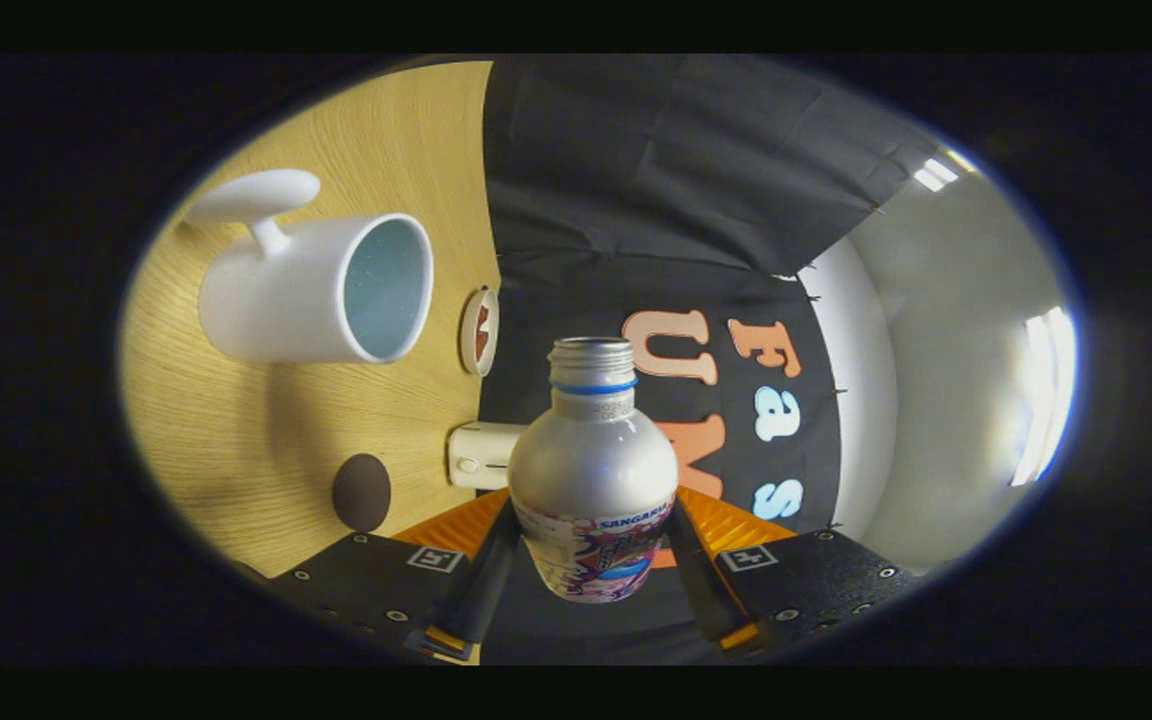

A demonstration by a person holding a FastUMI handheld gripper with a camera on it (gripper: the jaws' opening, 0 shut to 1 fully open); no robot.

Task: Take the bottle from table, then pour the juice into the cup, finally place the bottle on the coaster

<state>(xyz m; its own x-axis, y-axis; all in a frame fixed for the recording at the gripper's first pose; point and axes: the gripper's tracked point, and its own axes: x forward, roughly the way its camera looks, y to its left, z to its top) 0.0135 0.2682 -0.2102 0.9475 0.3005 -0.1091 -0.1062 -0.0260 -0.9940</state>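
Observation:
A silver bottle [593,470] with a threaded, uncapped neck and a printed label sits between my two fingers, and my gripper [593,545] is shut on its lower body. The view is rolled sideways, so the wooden table [286,440] stands like a wall beside the bottle. A white cup [321,290] with a pale blue inside and a handle rests on that table, its mouth facing toward the bottle's neck and apart from it. A dark brown round coaster [361,491] lies on the wood close to my fingers, nearer than the cup.
A small round disc [479,331] with a red mark sits near the table's far edge past the cup. A cream-coloured box [479,455] with a knob is at the table's edge, just behind the bottle. Black booth cloth hangs behind, with a white wall and ceiling lights further off.

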